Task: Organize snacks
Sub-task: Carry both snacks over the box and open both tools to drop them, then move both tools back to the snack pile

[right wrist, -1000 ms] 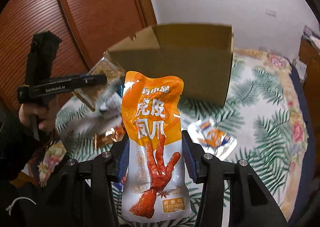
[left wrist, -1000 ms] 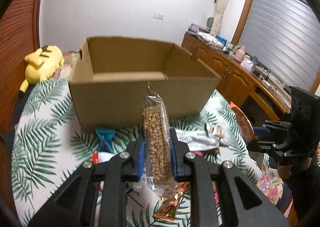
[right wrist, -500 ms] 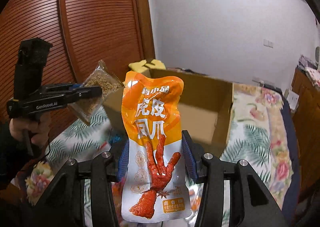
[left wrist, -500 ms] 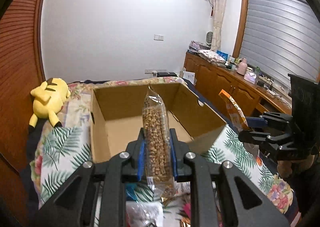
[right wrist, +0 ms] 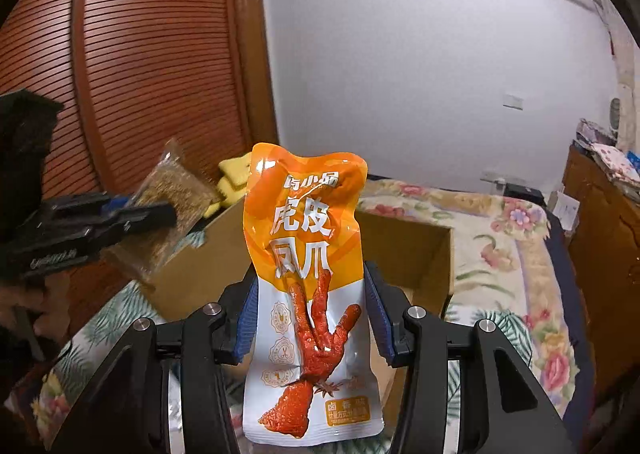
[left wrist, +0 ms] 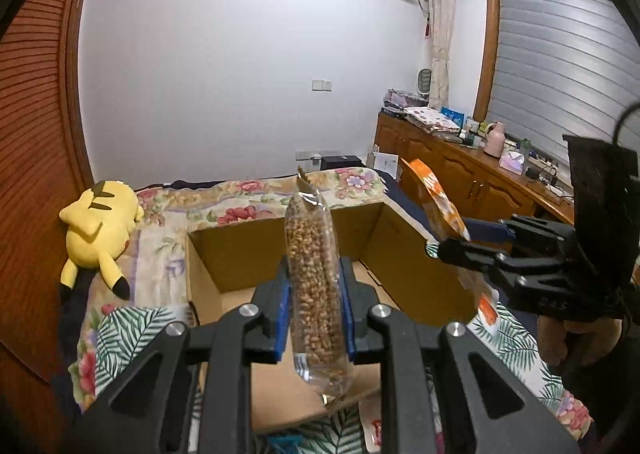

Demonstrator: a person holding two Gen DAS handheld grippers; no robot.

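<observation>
My left gripper [left wrist: 314,286] is shut on a clear packet of brown grain snack [left wrist: 314,294], held upright over the near part of an open cardboard box [left wrist: 416,274]. My right gripper [right wrist: 310,306] is shut on an orange and white chicken-feet pouch [right wrist: 308,254], upright in front of the same box [right wrist: 404,250]. In the left wrist view the right gripper [left wrist: 452,246] and its pouch [left wrist: 436,198] hang over the box's right wall. In the right wrist view the left gripper [right wrist: 160,214] and grain packet [right wrist: 172,202] hover at the box's left side.
The box sits on a bed with a leaf-print cloth [left wrist: 124,330] and a floral sheet [right wrist: 504,238]. A yellow plush toy [left wrist: 100,226] lies at the left by a wooden slatted door [right wrist: 140,74]. A wooden sideboard [left wrist: 472,178] with clutter runs along the right. Loose snack wrappers [left wrist: 372,422] lie below.
Both grippers rose and moved forward with their packets, from facing the box's front wall to looking down into its open top. The loose snacks on the cloth dropped out of sight below.
</observation>
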